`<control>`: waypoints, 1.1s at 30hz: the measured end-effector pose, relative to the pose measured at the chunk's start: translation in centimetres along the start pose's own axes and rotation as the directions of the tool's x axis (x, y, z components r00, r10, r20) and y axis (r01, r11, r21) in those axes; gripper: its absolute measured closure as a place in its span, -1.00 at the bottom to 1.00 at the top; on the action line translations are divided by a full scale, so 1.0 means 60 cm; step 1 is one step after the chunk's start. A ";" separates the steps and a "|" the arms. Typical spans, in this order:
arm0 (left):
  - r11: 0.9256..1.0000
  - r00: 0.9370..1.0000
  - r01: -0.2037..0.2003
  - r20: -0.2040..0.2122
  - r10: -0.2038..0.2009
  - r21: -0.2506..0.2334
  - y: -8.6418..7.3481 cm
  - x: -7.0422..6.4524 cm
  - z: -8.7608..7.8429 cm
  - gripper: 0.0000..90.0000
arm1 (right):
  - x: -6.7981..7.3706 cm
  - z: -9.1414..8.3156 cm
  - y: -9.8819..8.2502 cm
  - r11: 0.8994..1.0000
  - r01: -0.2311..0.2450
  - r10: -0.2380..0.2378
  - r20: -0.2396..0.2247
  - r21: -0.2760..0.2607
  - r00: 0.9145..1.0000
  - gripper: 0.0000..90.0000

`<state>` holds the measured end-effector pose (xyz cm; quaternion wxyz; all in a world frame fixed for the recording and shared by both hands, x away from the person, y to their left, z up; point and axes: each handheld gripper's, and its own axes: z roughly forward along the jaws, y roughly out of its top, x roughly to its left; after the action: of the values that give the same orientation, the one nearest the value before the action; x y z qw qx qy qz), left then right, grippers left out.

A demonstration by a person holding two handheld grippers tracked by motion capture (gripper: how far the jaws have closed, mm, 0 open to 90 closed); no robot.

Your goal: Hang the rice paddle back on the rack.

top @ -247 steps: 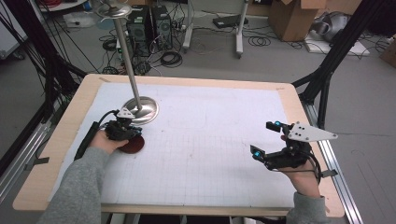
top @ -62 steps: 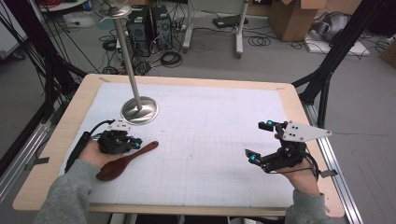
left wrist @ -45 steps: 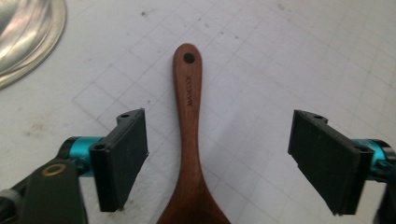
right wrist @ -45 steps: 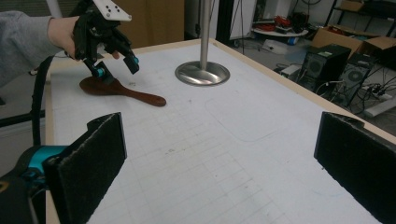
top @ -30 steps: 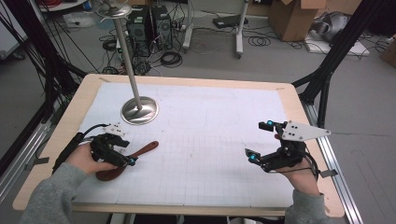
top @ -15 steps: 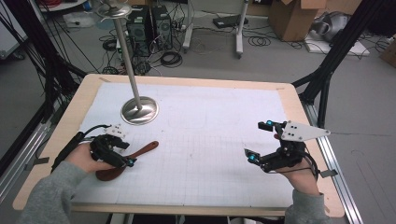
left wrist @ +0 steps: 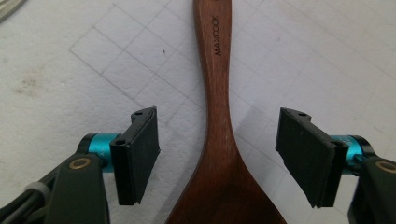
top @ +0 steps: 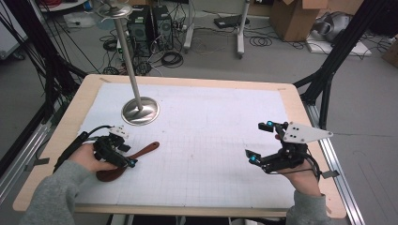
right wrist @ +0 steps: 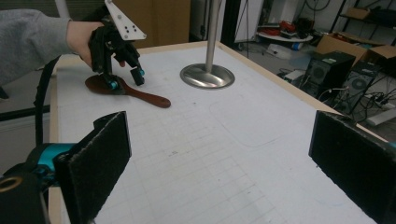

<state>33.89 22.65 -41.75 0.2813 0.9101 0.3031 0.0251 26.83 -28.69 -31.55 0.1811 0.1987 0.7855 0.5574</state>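
Observation:
A dark wooden spoon lies flat on the white gridded mat at the left, its handle pointing toward the table's middle. My left gripper hangs over it. In the left gripper view the spoon's neck runs between the two pads with a gap on each side. These jaws have just been closing, and the pads do not touch the wood. My right gripper hovers at the right of the mat, open wide, with nothing between its pads. The right gripper view looks across at the spoon and the left gripper.
A metal stand with a round base and a tall pole stands at the back left of the mat, close behind the spoon. The mat covers most of the wooden table. Cables, computer cases and boxes lie on the floor beyond.
Since the oldest frame the left hand and the spoon have come away from the stand's base toward the near edge. Over the last second both hands have hardly moved.

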 end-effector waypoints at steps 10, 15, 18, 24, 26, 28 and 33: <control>1.000 1.000 -0.004 -0.013 0.005 0.031 0.012 -0.002 0.006 -0.15 | -0.002 0.003 0.001 1.000 0.005 -0.005 -0.001 -0.007 1.000 -0.90; 0.998 0.999 -0.030 -0.030 0.032 0.060 0.022 -0.006 0.011 -0.03 | -0.002 0.003 0.001 1.000 0.011 -0.011 -0.006 -0.009 1.000 -0.90; 0.998 0.999 -0.023 -0.038 0.026 0.058 0.023 -0.006 0.012 0.03 | -0.002 0.003 0.001 1.000 0.008 -0.008 -0.007 -0.009 1.000 -0.90; 0.995 0.997 -0.050 -0.047 0.054 0.086 0.026 -0.005 0.011 0.14 | -0.004 0.004 0.001 1.000 0.010 -0.010 -0.006 -0.005 1.000 -0.90; 0.994 0.996 -0.057 -0.063 0.063 0.094 0.028 -0.008 0.012 0.18 | -0.004 0.004 0.000 1.000 0.005 -0.005 -0.010 -0.001 1.000 -0.90; 0.992 0.995 -0.061 -0.072 0.070 0.109 0.031 -0.010 0.013 0.22 | -0.004 0.005 0.000 1.000 0.007 -0.007 -0.009 0.001 1.000 -0.90; 0.984 0.991 -0.090 -0.081 0.103 0.151 0.040 -0.019 0.016 0.31 | -0.004 0.005 0.000 1.000 0.003 -0.003 -0.014 -0.001 1.000 -0.90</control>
<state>34.46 19.97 -41.13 0.1981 0.9401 0.2716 0.0566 27.20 -28.57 -31.64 0.1768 0.1934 0.7868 0.5589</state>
